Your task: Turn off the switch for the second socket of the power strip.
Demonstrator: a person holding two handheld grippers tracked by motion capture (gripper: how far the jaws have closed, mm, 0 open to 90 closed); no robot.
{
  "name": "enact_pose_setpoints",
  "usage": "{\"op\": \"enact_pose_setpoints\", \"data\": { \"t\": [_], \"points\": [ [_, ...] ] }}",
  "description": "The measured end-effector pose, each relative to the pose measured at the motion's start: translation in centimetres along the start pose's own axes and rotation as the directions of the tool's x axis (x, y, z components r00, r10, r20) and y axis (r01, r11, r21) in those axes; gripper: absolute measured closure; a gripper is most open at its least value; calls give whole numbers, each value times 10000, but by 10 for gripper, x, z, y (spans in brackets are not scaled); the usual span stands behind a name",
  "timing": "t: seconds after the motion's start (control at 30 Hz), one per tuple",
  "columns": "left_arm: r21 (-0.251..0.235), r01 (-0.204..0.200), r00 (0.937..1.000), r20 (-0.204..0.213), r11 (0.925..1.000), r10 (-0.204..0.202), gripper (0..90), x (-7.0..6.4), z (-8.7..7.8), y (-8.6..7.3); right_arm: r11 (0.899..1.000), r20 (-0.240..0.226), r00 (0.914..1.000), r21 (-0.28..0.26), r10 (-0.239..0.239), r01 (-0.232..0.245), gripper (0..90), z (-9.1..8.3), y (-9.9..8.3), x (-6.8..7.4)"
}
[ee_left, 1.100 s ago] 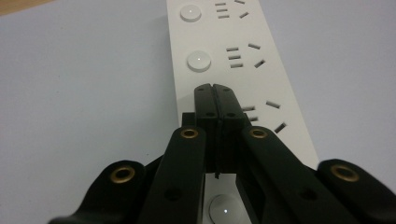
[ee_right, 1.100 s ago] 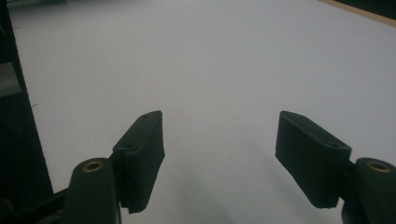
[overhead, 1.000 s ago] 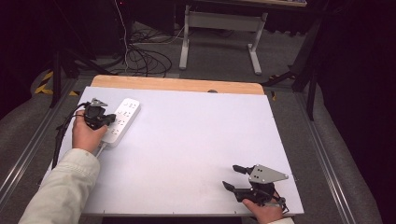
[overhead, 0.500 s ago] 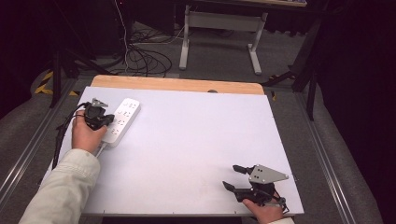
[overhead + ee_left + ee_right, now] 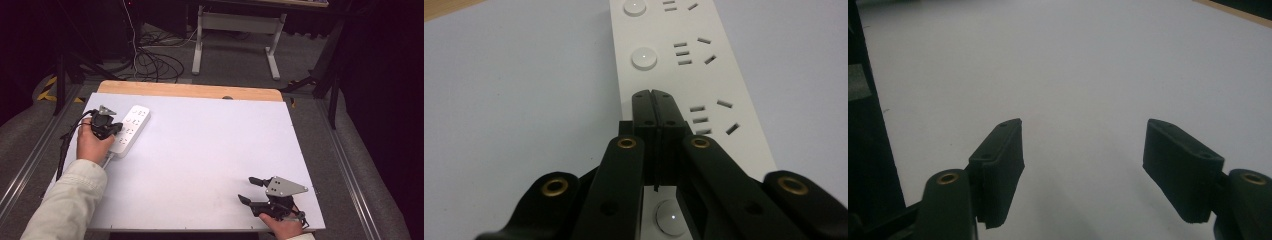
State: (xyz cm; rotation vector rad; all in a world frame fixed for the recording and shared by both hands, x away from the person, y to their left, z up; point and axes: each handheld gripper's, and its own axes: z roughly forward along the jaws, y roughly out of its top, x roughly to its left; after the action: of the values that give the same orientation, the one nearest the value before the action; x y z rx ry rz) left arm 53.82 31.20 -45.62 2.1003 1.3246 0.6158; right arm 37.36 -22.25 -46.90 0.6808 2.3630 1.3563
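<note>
A white power strip lies on the white table top at the far left, long side running away from the person. My left gripper sits right over its near half, jaws pressed together with nothing between them. In the left gripper view the closed tips rest above the power strip, between a round button and a set of socket slots. My right gripper rests near the table's front right corner, open, with bare table between its fingers.
A wooden strip edges the table's far side. Beyond it, cables and a white table frame stand on the grey floor. A metal rail runs along the left side.
</note>
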Motion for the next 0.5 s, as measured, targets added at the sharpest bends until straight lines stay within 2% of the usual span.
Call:
{"op": "enact_pose_setpoints", "data": {
  "t": [0.03, 0.13, 0.37, 0.47, 0.5],
  "points": [
    [-14, 37, 10000, -51, 10000, -37, 900, -1, 0, 0, 10000, -2, 10000, 5, -2, 2, 332, 0, 0, 0],
    [111, -202, 9997, -165, 9997, 204, 900, -2, 0, 2, 10000, -7, 10000, 14, -5, 5, 332, 0, 0, 0],
    [85, -173, 9997, -197, 9998, 174, 900, -4, 3, 3, 10000, -24, 10000, 12, -2, 2, 332, 0, 0, 0],
    [68, -44, 10000, -53, 10000, 45, 900, -1, 2, 3, 10000, -25, 10000, -2, 4, -4, 332, 0, -1, 0],
    [50, 66, 9998, 163, 10000, -66, 900, 2, 2, 3, 10000, -34, 10000, 0, 16, -16, 332, 0, -1, -1]
  ]
}}
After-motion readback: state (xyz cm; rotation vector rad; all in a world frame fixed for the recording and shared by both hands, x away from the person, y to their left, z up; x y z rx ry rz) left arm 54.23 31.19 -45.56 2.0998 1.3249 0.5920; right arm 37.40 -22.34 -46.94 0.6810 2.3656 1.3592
